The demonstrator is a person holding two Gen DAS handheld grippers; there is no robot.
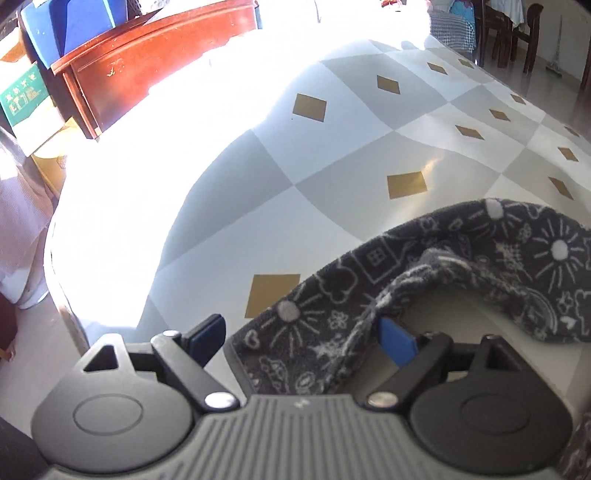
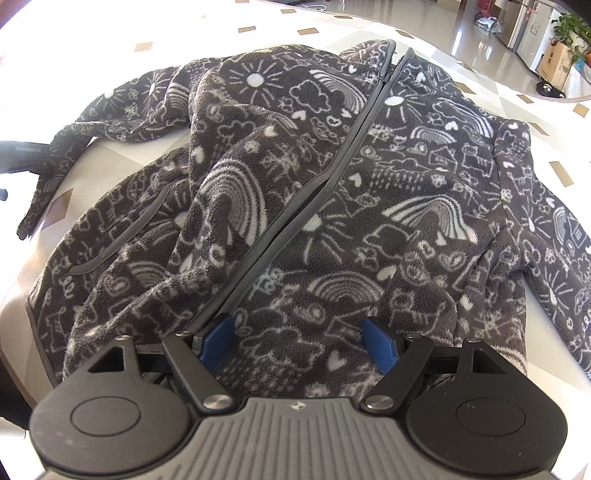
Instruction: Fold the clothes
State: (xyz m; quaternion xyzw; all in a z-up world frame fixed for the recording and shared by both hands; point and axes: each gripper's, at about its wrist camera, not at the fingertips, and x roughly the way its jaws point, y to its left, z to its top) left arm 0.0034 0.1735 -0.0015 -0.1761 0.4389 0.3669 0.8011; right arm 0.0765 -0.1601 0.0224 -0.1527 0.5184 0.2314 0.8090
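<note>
A dark grey fleece jacket (image 2: 332, 192) printed with white suns, clouds and rainbows lies front up on the table, its zipper (image 2: 317, 184) running diagonally. My right gripper (image 2: 299, 341) hovers open over the hem beside the zipper's lower end, the fabric flat between its blue pads. One sleeve (image 1: 461, 258) stretches out across the tablecloth (image 1: 332, 155). Its cuff end lies between the wide-apart fingers of my left gripper (image 1: 301, 336) and brushes the right pad (image 1: 397, 341); the left pad stands free of the cloth. The same sleeve (image 2: 110, 114) shows at the upper left in the right wrist view.
The tablecloth is checked grey and white with gold diamonds; its left part is washed out by sunlight. The table edge (image 1: 62, 295) curves down at the left. A red-brown wooden cabinet (image 1: 147, 62) and chairs (image 1: 517, 26) stand beyond. A plant and a box (image 2: 561, 55) stand on the floor.
</note>
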